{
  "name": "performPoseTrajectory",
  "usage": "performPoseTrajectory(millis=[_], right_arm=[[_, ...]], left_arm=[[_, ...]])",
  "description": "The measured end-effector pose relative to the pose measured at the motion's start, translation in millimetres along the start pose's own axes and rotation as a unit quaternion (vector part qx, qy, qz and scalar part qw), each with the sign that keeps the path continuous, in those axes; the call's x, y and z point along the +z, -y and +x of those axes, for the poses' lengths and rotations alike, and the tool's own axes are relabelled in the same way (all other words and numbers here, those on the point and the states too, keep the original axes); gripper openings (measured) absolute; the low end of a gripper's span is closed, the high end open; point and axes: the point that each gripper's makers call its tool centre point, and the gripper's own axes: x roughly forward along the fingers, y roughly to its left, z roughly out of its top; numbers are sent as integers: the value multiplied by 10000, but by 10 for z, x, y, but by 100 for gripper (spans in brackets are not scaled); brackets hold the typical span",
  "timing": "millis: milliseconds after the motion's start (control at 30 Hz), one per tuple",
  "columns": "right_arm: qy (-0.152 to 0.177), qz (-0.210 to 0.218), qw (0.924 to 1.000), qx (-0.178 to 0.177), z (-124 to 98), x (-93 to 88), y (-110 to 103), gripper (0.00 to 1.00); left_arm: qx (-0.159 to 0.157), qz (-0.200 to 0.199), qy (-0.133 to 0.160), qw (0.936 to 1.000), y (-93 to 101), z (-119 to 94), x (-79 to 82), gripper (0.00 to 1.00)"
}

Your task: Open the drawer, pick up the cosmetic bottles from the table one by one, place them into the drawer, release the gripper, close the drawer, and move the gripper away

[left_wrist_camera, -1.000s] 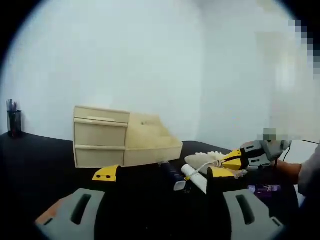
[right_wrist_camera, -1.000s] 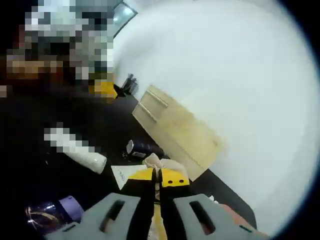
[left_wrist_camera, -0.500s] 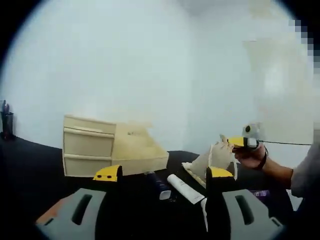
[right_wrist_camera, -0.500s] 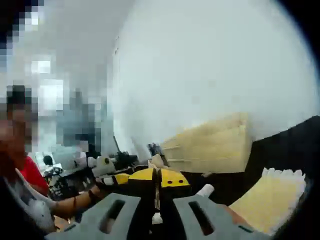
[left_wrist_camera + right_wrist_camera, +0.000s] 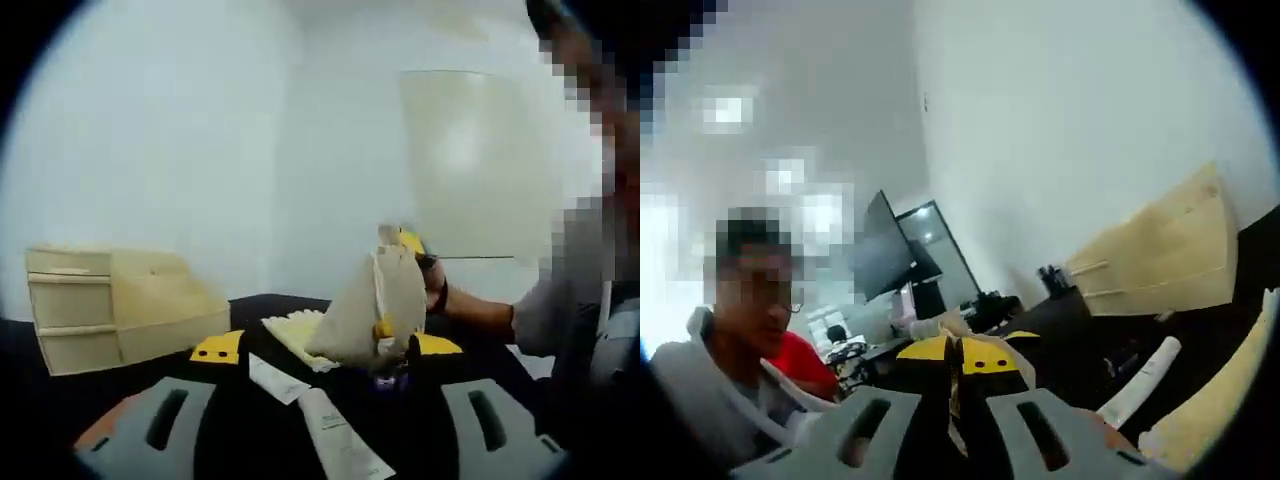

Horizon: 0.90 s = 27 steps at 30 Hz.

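On the black table (image 5: pixel 90 400), the cream drawer unit (image 5: pixel 110 305) serves as landmark. Right of it in the left gripper view lie two white tubes (image 5: pixel 335 445), and beyond them a cream scalloped mat (image 5: pixel 290 330). Past the mat the right gripper (image 5: pixel 385 330), jaws pinched together, holds a cream cloth pouch (image 5: pixel 365 310) lifted off the table. The left gripper (image 5: pixel 325 350) stands with jaws spread wide, holding nothing. Seen from the right gripper view, one white tube (image 5: pixel 1140 380) lies below the drawer unit (image 5: pixel 1160 250).
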Motion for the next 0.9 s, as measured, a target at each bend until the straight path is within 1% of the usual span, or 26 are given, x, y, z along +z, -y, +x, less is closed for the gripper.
performPoseTrajectory(millis=[100,133,167,200,233,267,333,367,500,567,600,667,700,733,767,833,900], right_arm=[[-169,75,9996,212,77,-107,-83,0],[-190,71,9996,212,103,-131,-90,0],[-267,68,9993,261,125,-169,-118,0],[-305,61,9991,298,136,-190,-135,0],[-348,66,9987,355,152,-216,-161,0],[-385,64,9985,393,169,-246,-186,0],[-435,73,9979,474,200,-294,-226,0],[-457,86,9977,501,213,-315,-237,0],[-483,110,9976,493,242,-379,-228,0],[-384,77,9983,421,236,-356,-198,0],[-258,-5,9991,343,227,-310,-168,0],[-48,-168,9994,296,200,-218,-152,2],[60,-321,9992,243,188,-167,-142,6],[169,-397,9987,285,174,-118,-161,9],[266,-378,9986,261,159,-71,-163,13],[557,-492,9970,202,119,64,-154,16],[660,-664,9956,-16,77,143,-88,19]], left_arm=[[-561,-51,21,9984,258,59,2,71],[-722,-77,-71,9973,338,77,-27,72],[-839,51,-226,9962,409,104,-85,72],[-871,99,-327,9956,437,117,-126,71],[-939,135,-491,9943,483,132,-192,68],[-1019,153,-623,9927,529,141,-245,63],[-1017,182,-649,9925,553,185,-273,51],[-1041,189,-706,9919,564,188,-301,45],[-1077,236,-885,9900,578,176,-380,41],[-1035,229,-909,9902,558,173,-384,39],[-974,228,-904,9909,531,176,-379,38],[-861,214,-892,9921,482,177,-371,37],[-800,190,-863,9929,454,180,-358,36],[-755,137,-823,9936,426,179,-341,36],[-699,122,-778,9944,398,174,-322,36],[-545,88,-675,9962,328,152,-269,36],[-364,33,-539,9979,252,143,-211,35]])
